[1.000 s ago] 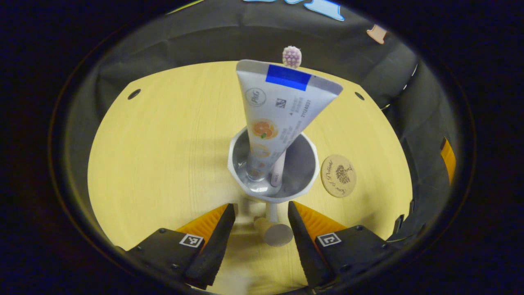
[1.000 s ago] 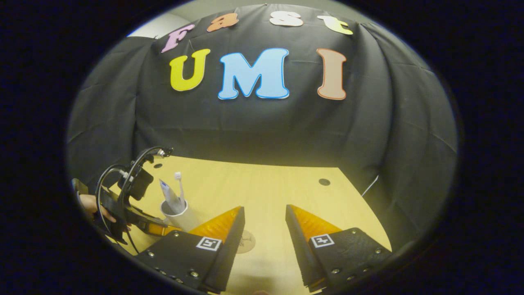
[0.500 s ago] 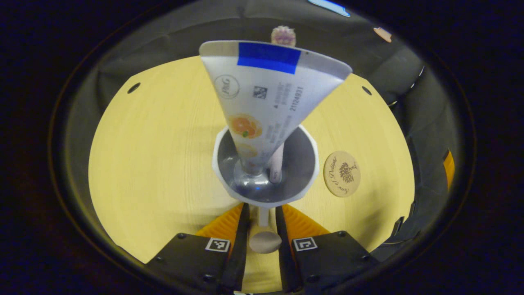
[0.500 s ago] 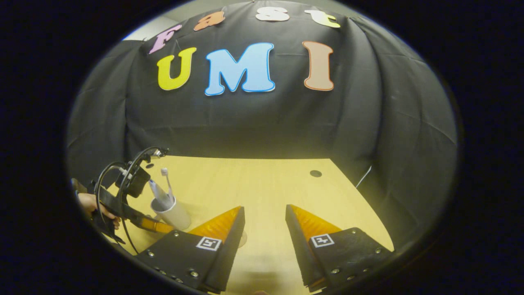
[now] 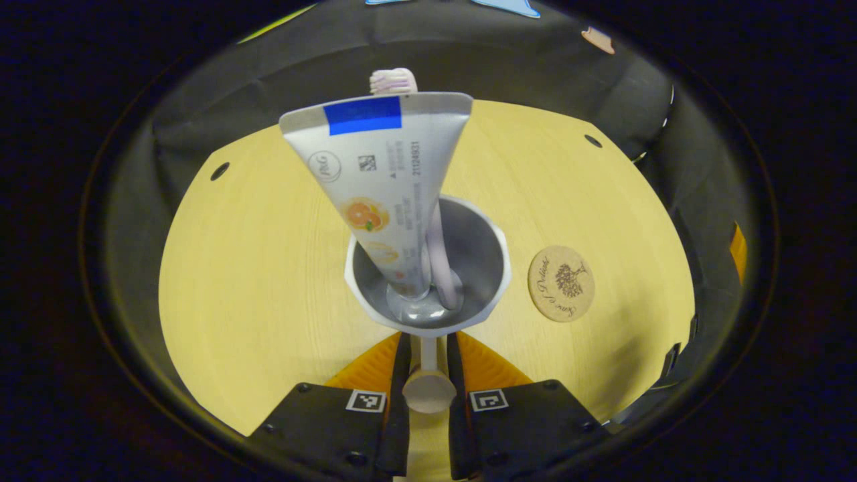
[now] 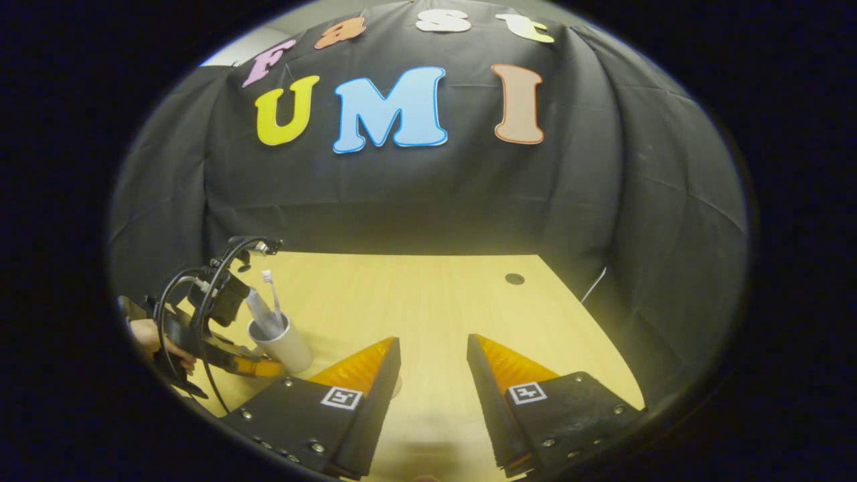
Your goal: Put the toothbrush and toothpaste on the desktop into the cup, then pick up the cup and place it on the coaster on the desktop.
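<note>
The white cup (image 5: 493,268) holds the toothpaste tube (image 5: 381,174) and the toothbrush (image 5: 392,81), both leaning up and away. My left gripper (image 5: 424,348) is shut on the cup's handle (image 5: 427,388), both fingers pressed to its sides. The round cork coaster (image 5: 561,283) lies on the desktop just right of the cup. In the right gripper view, the cup (image 6: 284,345) with toothbrush (image 6: 270,291) and tube sits at the far left, the left gripper (image 6: 231,358) at it, held by a hand (image 6: 157,345). My right gripper (image 6: 434,355) hovers open over bare desktop.
The yellow wooden desktop (image 5: 254,254) has small dark holes near its far corners (image 5: 219,171) (image 5: 592,140). Black cloth walls the booth on all sides. A thin slice of the coaster (image 6: 398,384) peeks past my right gripper's left finger.
My left gripper closed from open onto the cup's handle. The cup, tube and toothbrush have tilted and shifted slightly left in view. The right gripper stayed nearly still.
</note>
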`<state>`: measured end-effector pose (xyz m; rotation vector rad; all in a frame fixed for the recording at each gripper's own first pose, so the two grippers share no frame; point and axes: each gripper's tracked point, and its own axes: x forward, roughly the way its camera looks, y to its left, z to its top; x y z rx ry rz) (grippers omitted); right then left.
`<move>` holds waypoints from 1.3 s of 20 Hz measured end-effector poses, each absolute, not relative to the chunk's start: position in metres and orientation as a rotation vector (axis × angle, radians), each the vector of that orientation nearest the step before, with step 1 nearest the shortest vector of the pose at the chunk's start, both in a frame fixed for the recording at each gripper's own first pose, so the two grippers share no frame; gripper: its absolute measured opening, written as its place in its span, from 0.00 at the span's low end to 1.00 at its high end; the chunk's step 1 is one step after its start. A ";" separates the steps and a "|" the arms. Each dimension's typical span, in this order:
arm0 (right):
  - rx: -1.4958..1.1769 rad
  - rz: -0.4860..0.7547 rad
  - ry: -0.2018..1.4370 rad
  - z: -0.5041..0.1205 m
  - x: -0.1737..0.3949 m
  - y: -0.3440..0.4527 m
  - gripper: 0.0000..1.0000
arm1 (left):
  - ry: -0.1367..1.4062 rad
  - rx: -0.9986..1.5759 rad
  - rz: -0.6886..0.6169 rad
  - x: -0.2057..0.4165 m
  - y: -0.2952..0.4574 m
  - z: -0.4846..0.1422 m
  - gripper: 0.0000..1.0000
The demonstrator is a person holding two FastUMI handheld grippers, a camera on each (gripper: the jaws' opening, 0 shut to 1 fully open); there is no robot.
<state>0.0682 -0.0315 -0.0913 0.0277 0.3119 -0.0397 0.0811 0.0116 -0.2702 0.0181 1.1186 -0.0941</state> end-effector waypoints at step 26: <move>0.071 -0.109 0.311 -0.085 0.035 -0.076 0.58 | 1.104 0.054 -0.304 0.076 -0.129 -0.266 0.29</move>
